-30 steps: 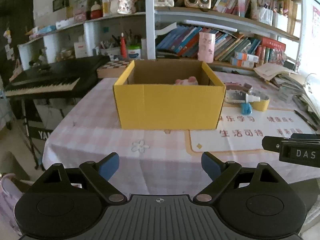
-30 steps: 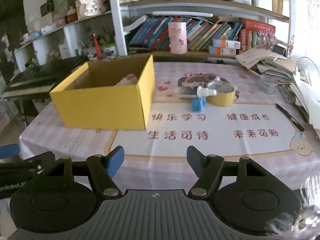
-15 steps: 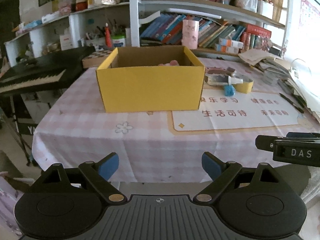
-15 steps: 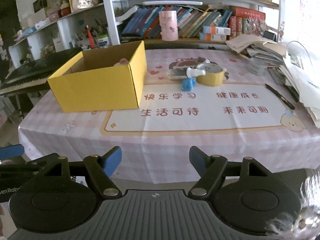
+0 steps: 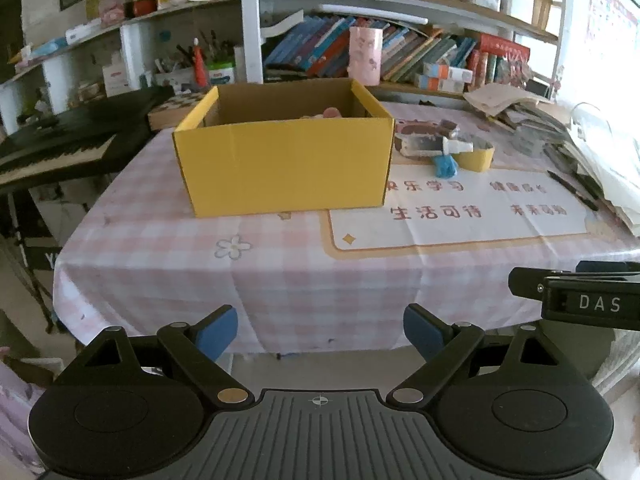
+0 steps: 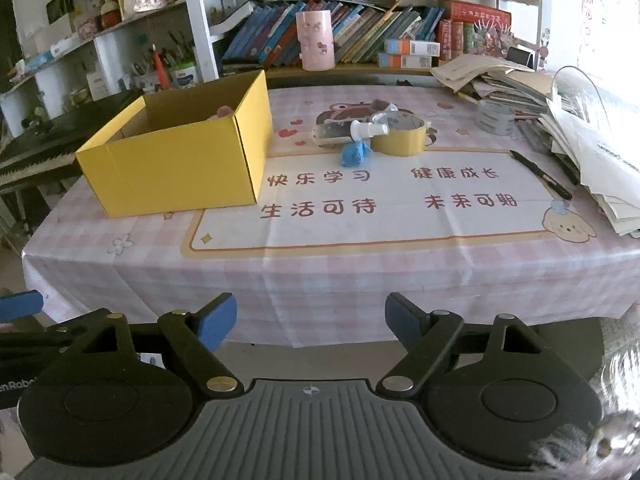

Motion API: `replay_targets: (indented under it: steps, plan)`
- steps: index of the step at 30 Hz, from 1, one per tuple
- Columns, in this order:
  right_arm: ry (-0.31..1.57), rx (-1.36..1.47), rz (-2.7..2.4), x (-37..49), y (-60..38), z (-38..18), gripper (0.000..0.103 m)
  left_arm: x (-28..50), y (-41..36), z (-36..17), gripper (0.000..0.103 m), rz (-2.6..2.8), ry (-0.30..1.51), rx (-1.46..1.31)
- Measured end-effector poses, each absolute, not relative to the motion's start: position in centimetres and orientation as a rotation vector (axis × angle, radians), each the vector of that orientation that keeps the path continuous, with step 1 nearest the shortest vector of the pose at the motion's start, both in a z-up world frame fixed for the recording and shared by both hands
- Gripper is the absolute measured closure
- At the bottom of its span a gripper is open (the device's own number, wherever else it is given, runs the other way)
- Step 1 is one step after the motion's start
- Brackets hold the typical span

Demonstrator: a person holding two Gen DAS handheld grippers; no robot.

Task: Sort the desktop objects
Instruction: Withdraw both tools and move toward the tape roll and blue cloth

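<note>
A yellow cardboard box [image 5: 286,168] [image 6: 180,166] stands open-topped on the pink checked tablecloth, with a pink object [image 5: 330,113] showing inside. To its right lies a cluster: a yellow tape roll [image 6: 400,138] [image 5: 476,156], a small white spray bottle [image 6: 368,130], a blue crumpled object [image 6: 354,154] [image 5: 444,165] and a dark flat case [image 6: 332,132]. My left gripper [image 5: 320,330] hangs open and empty off the table's near edge. My right gripper [image 6: 310,318] is also back from the edge, its jaws opening with nothing between them.
A black pen [image 6: 540,180] and a stack of papers and books [image 6: 580,128] fill the table's right side. A grey tape roll [image 6: 494,118] sits near them. A keyboard piano [image 5: 60,140] stands left of the table; bookshelves [image 6: 360,36] line the back.
Both grippers have drawn back from the table, so more of the cloth's hanging front edge shows. The right gripper's fingers have spread wider.
</note>
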State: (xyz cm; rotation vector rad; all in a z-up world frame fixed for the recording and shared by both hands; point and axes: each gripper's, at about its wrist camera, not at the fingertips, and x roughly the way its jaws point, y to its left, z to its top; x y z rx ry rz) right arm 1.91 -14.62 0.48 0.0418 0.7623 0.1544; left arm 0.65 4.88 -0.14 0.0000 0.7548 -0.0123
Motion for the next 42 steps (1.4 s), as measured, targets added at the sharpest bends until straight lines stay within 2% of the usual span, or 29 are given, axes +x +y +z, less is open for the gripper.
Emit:
replay_targets:
  steps: [42]
  plan:
    - [0.825, 0.104, -0.069, 8.9, -27.1, -0.1, 0.022, 11.6, -8.0, -1.2, 0.011, -0.258, 0.785, 0.062]
